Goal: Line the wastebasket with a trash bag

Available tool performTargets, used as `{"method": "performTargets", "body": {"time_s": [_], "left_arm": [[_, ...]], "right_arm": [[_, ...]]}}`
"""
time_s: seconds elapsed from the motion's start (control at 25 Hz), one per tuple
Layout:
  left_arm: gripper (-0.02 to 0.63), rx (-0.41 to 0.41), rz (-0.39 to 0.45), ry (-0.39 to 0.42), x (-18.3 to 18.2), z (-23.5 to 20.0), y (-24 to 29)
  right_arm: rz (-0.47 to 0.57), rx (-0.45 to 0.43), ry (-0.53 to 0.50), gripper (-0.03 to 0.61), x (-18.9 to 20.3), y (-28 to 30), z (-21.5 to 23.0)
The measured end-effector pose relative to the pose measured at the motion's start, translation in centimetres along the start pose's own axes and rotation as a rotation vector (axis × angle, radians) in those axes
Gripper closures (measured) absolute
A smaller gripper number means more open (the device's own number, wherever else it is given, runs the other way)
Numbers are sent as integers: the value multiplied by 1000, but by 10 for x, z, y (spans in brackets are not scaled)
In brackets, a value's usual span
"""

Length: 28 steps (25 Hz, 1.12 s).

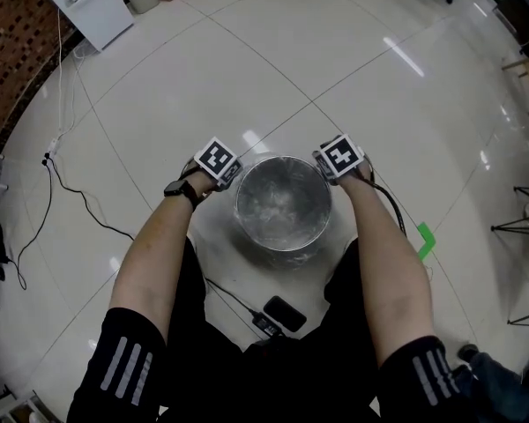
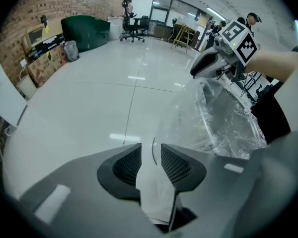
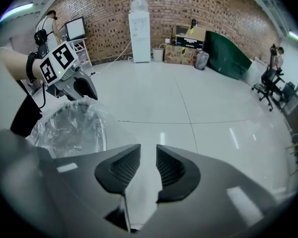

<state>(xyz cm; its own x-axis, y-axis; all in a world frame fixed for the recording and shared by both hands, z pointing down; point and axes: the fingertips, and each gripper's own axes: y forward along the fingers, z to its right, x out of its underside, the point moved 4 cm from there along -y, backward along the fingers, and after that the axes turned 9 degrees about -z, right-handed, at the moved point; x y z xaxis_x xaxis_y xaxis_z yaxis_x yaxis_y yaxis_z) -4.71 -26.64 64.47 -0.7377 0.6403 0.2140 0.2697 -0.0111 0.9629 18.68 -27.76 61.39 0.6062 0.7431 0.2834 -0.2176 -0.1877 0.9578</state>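
Wastebasket (image 1: 247, 227) stands on the floor directly in front of the person, with the clear trash bag (image 1: 282, 203) already inside it and its film draped over the rim. The left gripper (image 1: 230, 180) sits at the rim's left edge and the right gripper (image 1: 329, 174) at the opposite right edge, equally near, so the basket lies between the two and inward of each. In each gripper view the jaws stand apart with a fold of bag film lying loose in the gap, not clamped. Judged, the next move turns on drawing each gripper outward, clear of the rim.
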Motion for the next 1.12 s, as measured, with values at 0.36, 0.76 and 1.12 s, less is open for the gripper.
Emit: {"method": "performTargets", "body": {"time_s": [0.36, 0.76, 1.12], "left_arm": [[482, -46, 58, 80, 9, 6, -69], [482, -95, 162, 298, -11, 89, -152], [482, -121, 216, 321, -3, 112, -180]], "right_arm": [[173, 106, -227, 431, -43, -94, -38], [80, -178, -500, 322, -23, -100, -165], [-110, -226, -619, 280, 14, -32, -205]]}}
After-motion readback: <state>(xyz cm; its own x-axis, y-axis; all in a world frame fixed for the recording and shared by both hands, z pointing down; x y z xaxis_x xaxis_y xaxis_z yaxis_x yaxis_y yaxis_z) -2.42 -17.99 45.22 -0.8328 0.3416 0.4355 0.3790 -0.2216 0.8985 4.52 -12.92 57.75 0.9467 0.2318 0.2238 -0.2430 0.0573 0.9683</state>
